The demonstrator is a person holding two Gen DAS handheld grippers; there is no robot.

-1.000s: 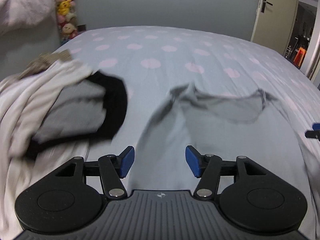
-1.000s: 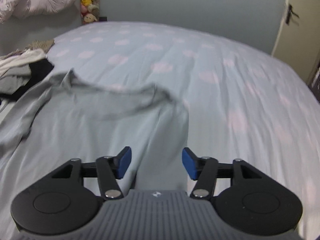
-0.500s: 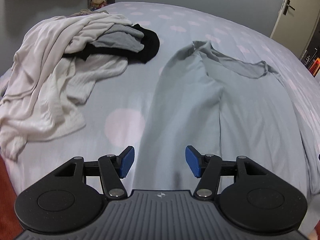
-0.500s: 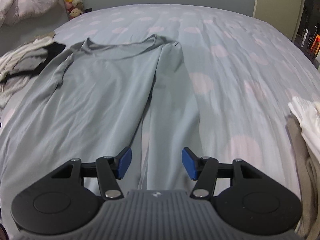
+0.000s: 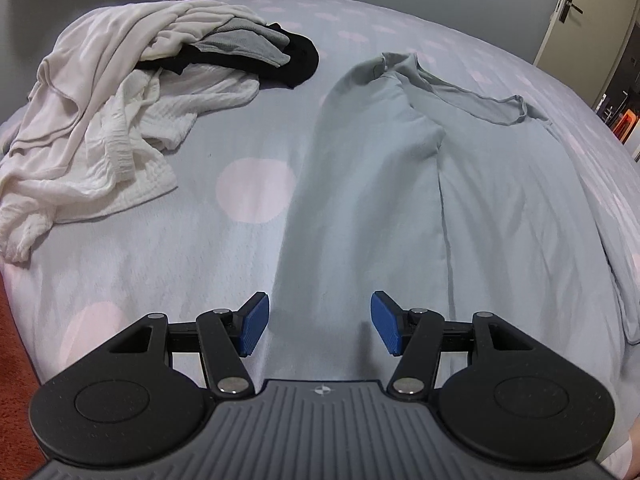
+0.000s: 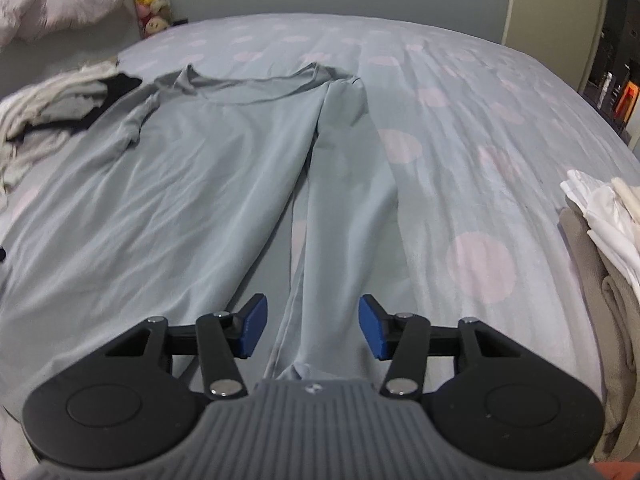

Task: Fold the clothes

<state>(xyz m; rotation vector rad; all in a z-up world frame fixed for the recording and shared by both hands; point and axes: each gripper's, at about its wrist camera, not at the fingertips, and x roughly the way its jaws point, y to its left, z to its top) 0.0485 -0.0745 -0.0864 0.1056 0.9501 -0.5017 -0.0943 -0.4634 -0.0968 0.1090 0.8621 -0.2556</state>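
Observation:
A pale grey-blue long-sleeved shirt [image 5: 500,200] lies spread flat on the bed, collar at the far end. My left gripper [image 5: 318,322] hangs open just above the lower end of the shirt's left sleeve [image 5: 360,180], blue pads apart on either side of the fabric. My right gripper [image 6: 312,324] is over the cuff end of the right sleeve [image 6: 344,200]. Its jaws are closing, with the sleeve lying between the pads and not pressed by them. The shirt's body [image 6: 180,200] stretches to the left of the right gripper.
A loose pile of white, grey and black clothes [image 5: 120,100] lies at the far left of the dotted bed cover [image 5: 256,190]. A folded stack of white and beige garments [image 6: 608,240] sits at the bed's right edge. Orange floor [image 5: 16,360] shows at the near left.
Both grippers have drawn back from near the shirt's collar along the sleeves to their lower ends. The shirt now lies flatter. The right gripper's pads stand slightly closer together.

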